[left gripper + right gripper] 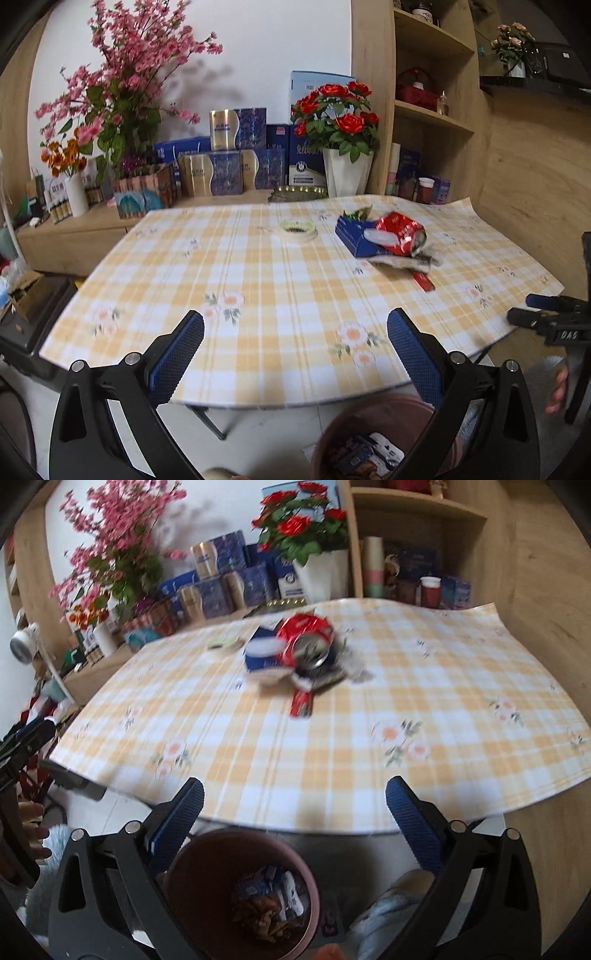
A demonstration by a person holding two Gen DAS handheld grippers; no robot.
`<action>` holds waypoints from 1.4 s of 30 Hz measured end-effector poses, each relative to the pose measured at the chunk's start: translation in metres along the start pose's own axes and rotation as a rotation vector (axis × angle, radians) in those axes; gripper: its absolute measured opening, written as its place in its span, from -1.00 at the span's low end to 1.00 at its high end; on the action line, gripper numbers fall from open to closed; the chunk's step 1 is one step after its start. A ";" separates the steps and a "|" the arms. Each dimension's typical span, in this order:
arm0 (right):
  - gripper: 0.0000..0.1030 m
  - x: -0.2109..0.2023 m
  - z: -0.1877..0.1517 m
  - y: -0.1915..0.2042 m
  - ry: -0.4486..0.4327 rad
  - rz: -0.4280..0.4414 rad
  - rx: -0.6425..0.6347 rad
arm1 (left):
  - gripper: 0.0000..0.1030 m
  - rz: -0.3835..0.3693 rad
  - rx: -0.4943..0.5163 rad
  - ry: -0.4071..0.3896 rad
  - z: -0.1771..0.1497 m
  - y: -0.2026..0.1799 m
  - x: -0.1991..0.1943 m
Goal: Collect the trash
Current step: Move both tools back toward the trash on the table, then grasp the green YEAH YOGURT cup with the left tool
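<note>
The trash bin (384,435) was cut off by the bottom edge in the left wrist view, its right side hidden behind a gripper finger. The scraps inside the bin were too blurred to identify. In the right wrist view, motion blur smeared the crushed red can (308,640) and the papers (325,675) under it. Box labels (306,162) were unreadable.
</note>
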State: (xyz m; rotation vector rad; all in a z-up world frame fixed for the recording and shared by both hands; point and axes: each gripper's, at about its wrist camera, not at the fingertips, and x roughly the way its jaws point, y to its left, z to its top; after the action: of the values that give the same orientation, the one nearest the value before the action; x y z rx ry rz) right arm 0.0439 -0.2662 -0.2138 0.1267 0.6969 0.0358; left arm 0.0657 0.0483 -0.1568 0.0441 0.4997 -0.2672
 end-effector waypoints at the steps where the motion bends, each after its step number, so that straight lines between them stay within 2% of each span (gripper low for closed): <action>1: 0.89 -0.001 0.003 0.000 -0.006 -0.005 0.000 | 0.89 0.003 0.003 -0.002 0.005 0.002 0.002; 6: 0.89 -0.006 0.025 -0.011 -0.038 -0.025 -0.009 | 0.89 0.003 0.018 -0.003 0.026 0.006 0.017; 11: 0.89 -0.005 0.038 -0.022 -0.033 -0.030 0.001 | 0.89 -0.002 0.045 0.013 0.038 0.007 0.031; 16: 0.89 -0.005 0.050 -0.035 -0.059 -0.041 0.024 | 0.89 -0.025 0.025 0.038 0.046 0.012 0.046; 22: 0.89 0.006 0.065 -0.043 0.001 -0.061 -0.001 | 0.89 -0.031 0.030 0.057 0.054 0.015 0.066; 29: 0.89 0.019 0.077 -0.048 -0.001 -0.096 -0.041 | 0.89 -0.055 0.032 0.075 0.064 0.020 0.095; 32: 0.89 0.028 0.085 -0.054 0.003 -0.100 -0.038 | 0.89 -0.072 0.027 0.116 0.068 0.023 0.114; 36: 0.89 0.046 0.098 -0.066 0.013 -0.093 -0.002 | 0.88 -0.087 -0.035 0.194 0.074 0.032 0.150; 42: 0.89 0.069 0.113 -0.080 0.021 -0.067 0.058 | 0.88 -0.120 -0.045 0.232 0.096 0.036 0.209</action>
State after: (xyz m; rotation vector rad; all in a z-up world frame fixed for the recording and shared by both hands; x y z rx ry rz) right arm 0.1691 -0.3524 -0.1822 0.1582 0.7226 -0.0476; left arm 0.2968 0.0222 -0.1737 0.0011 0.7406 -0.3703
